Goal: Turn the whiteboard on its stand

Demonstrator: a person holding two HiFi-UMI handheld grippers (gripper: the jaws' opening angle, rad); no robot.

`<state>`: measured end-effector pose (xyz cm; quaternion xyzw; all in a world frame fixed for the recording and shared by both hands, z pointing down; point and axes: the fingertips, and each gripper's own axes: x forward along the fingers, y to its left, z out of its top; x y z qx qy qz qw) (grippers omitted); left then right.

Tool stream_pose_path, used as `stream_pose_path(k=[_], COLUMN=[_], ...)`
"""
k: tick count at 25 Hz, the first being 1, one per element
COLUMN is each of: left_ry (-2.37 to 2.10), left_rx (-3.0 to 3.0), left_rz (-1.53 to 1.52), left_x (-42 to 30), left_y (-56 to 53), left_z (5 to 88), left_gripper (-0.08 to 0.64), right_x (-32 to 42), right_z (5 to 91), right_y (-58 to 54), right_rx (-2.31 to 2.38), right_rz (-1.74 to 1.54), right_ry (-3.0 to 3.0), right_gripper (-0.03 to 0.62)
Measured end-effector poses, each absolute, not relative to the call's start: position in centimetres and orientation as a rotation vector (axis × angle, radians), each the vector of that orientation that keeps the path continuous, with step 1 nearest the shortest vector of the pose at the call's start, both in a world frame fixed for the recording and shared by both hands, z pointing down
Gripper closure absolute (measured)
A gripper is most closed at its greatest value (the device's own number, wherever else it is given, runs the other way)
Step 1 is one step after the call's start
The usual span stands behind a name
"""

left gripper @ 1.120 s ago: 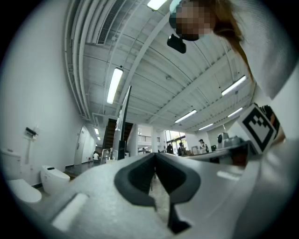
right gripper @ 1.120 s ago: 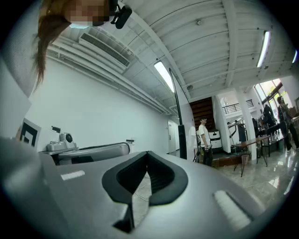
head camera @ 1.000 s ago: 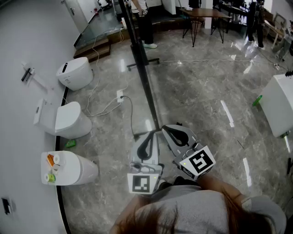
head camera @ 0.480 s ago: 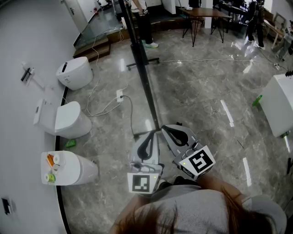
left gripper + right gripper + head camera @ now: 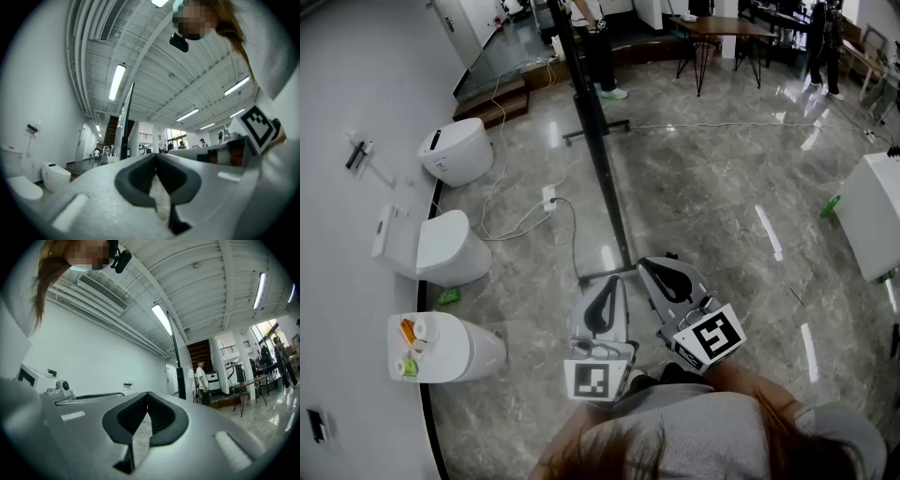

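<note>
Grey marbled floor point(image 5: 722, 216); white toilet point(image 5: 457, 150); black whiteboard stand point(image 5: 604, 187).

You hold your left claw point(image 5: 610, 281) and right claw point(image 5: 643, 263) side by side, close before your chest, both pointing forward and away from you. Each has its jaws pressed together with nothing between them.
</note>
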<state>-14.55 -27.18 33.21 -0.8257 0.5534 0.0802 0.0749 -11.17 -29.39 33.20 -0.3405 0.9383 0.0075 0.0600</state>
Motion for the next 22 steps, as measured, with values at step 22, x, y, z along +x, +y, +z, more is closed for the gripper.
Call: stream_pose_path(k=[22], left_ry=[1.576], left_rx=[-2.575], left_rz=[0.161], left_x=[-17.9], left_y=[-33.9], left_z=[36.5], left_gripper=[0.561], right_x=[-12.8], right_z=[36.2], right_y=[-36.7], right_rx=[-1.241], right_rz=[0.001], right_ry=[2.792], right_gripper=[0.589])
